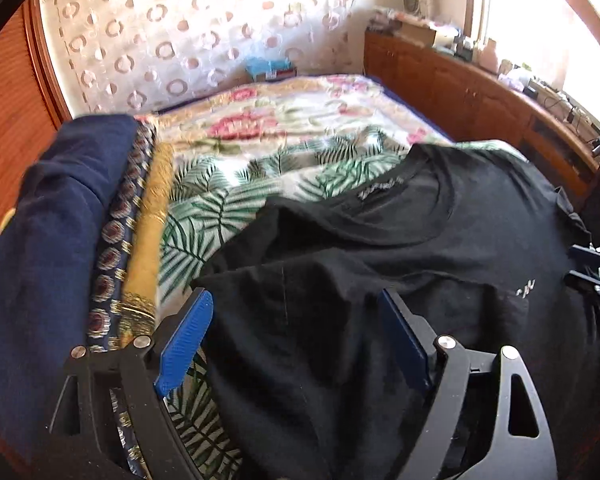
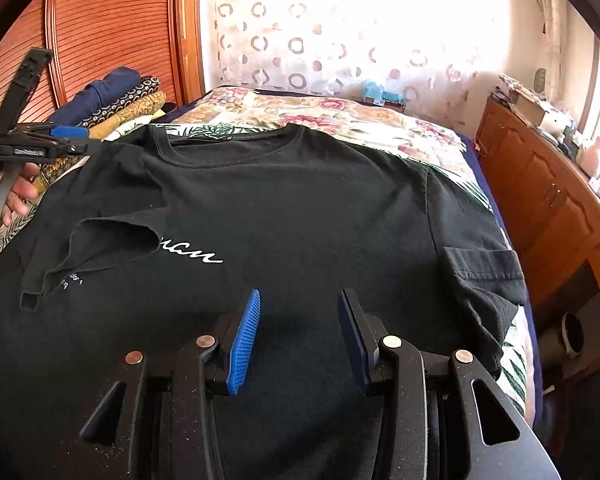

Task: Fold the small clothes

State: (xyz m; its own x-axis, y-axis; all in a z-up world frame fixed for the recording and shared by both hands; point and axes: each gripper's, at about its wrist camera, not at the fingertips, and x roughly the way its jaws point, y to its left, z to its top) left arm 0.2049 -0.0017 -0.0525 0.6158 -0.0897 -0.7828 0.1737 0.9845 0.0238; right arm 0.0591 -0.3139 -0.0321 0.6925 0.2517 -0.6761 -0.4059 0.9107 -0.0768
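Observation:
A black T-shirt (image 2: 300, 200) with a white script print (image 2: 192, 254) lies front up on the bed, neck towards the far end. One sleeve (image 2: 100, 236) is folded in over the chest; the other sleeve (image 2: 480, 276) lies out at the right. My left gripper (image 1: 296, 300) hovers over the shirt's (image 1: 380, 260) left edge, jaws wide open and empty. It also shows at the left of the right wrist view, as the left gripper (image 2: 78, 140) with a hand (image 2: 16, 192) behind it. My right gripper (image 2: 300, 300) stands partly open above the lower chest, nothing between its pads.
Folded clothes (image 1: 60, 240) are stacked at the bed's left side, seen too as a stack (image 2: 120, 100). The floral bedcover (image 1: 260, 128) stretches beyond the shirt. A wooden cabinet (image 2: 540, 200) with clutter runs along the right. A wardrobe door (image 2: 112, 20) and a curtain (image 2: 340, 40) stand behind.

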